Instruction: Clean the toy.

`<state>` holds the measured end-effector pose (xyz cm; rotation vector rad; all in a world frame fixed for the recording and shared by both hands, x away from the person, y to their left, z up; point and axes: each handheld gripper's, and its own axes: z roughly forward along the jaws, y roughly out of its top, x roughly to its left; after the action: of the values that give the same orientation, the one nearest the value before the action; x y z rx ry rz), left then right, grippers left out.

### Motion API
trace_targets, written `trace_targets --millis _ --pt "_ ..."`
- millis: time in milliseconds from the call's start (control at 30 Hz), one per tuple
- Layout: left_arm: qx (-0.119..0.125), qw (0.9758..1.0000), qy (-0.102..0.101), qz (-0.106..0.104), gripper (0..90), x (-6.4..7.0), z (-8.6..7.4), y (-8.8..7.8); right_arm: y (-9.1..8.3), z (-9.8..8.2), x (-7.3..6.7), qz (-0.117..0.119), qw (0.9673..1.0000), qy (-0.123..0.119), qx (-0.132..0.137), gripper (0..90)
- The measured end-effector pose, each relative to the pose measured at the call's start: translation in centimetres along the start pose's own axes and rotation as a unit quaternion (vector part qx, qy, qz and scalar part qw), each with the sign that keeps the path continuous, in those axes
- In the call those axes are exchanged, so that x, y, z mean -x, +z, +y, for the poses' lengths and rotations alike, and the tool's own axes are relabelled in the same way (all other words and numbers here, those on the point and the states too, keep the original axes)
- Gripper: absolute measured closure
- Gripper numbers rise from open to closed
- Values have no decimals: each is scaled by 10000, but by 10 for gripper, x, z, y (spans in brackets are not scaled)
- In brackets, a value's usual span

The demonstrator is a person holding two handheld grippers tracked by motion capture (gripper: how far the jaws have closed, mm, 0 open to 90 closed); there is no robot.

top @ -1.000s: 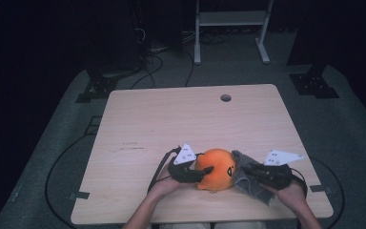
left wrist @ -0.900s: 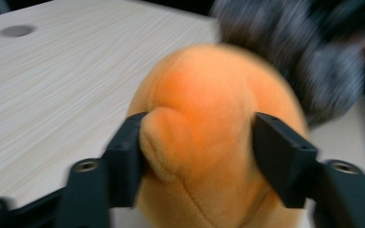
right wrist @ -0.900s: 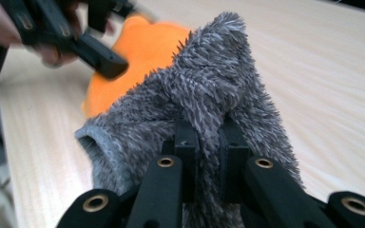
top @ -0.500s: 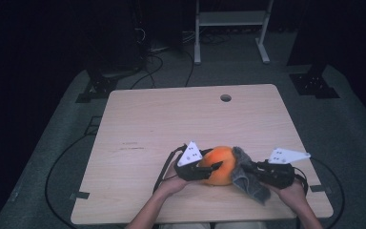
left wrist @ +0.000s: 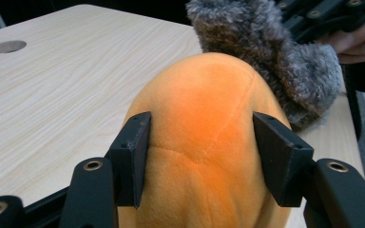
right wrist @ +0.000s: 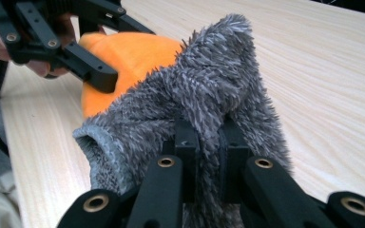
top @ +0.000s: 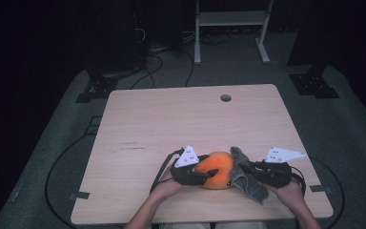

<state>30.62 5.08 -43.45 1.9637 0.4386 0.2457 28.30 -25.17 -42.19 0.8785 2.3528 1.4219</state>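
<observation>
Orange plush ball [left wrist: 204, 142] sits between my left gripper [left wrist: 202, 156] pads, jaws just reopened, touching its sides; right gripper [right wrist: 204, 142] clenched on fuzzy grey sock [right wrist: 209, 95] beside it.

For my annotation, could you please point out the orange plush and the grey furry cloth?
orange plush [left wrist: 209, 142], left gripper view, its rounded top.
grey furry cloth [right wrist: 218, 90], right gripper view, upper fold.

the orange plush toy [left wrist: 204, 156] runs off the bottom edge.
</observation>
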Motion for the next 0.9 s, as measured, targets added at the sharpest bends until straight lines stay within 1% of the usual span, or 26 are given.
trace_targets --millis 33,67,100,133,167,200,233,267,300,333,367,400,433,467,500,533,567,600,633,667,700,733,800,833,900 --pt "27 10000 -21 -68 380 0 2 -2 2 -1 -2 46 10000 -44 -41 811" --pt "57 9998 -147 -99 300 -1 5 -2 6 -1 -5 78 9999 -107 -107 811" --pt "-6 9995 -305 -58 209 -2 8 -2 8 -1 -9 74 9997 -180 -145 811" --pt "-104 9992 -377 27 151 -3 9 0 10 -1 -10 78 9996 -202 -170 811" --pt "-232 9989 -396 48 127 -3 9 4 10 -1 -11 86 9995 -236 -191 811" --pt "-305 9989 -345 35 157 -2 7 7 9 0 -10 77 9995 -247 -201 810" --pt "-226 9995 -216 99 253 0 6 8 9 -1 -9 55 9995 -241 -210 810" --pt "-226 9995 -216 99 326 0 6 8 9 -1 -9 55 9995 -241 -210 810" --pt "-159 9997 -97 139 326 2 7 7 8 -1 -8 2 9995 -219 -229 810" --pt "-75 9998 -18 163 387 3 8 7 6 -1 -6 -24 9996 -198 -198 811" --pt "148 9993 254 213 424 5 14 6 1 2 -5 -86 9997 -200 -53 811" --pt "197 9986 417 264 426 6 17 6 -2 5 -5 -86 9998 -174 76 811" --pt "197 9986 417 264 423 6 17 6 -4 8 -5 -114 9996 -163 196 811" --pt "160 9970 674 350 417 6 20 10 -3 10 -6 -181 9994 -176 233 811" --pt "160 9970 674 350 402 6 20 10 -3 10 -6 -181 9994 -176 233 811" --pt "-7 9980 571 271 366 1 17 13 2 8 -5 -260 9993 -155 217 811" --pt "-7 9980 571 271 295 1 17 13 2 8 -5 -260 9993 -155 217 811" --pt "-75 9994 327 87 295 -2 15 13 6 6 -4 -196 9996 -113 178 811" --pt "-35 10000 75 -2 224 -4 15 11 10 4 -5 -132 9998 -145 102 811" --pt "31 9999 -98 56 222 -6 13 7 13 3 -7 -56 9998 -169 83 811" --pt "32 9999 -110 86 309 -7 11 6 15 4 -8 -10 9998 -171 111 810" --pt "-9 9999 -104 90 325 -8 8 5 15 4 -8 -10 9998 -171 111 810" --pt "7 10000 -57 79 337 -5 2 3 16 -4 0 -44 10000 -26 -5 810" --pt "30 10000 -51 73 339 -4 0 2 16 -8 3 -90 9999 38 -73 810" --pt "31 10000 -17 39 343 -3 -2 1 13 -11 6 -252 9994 45 -220 810"
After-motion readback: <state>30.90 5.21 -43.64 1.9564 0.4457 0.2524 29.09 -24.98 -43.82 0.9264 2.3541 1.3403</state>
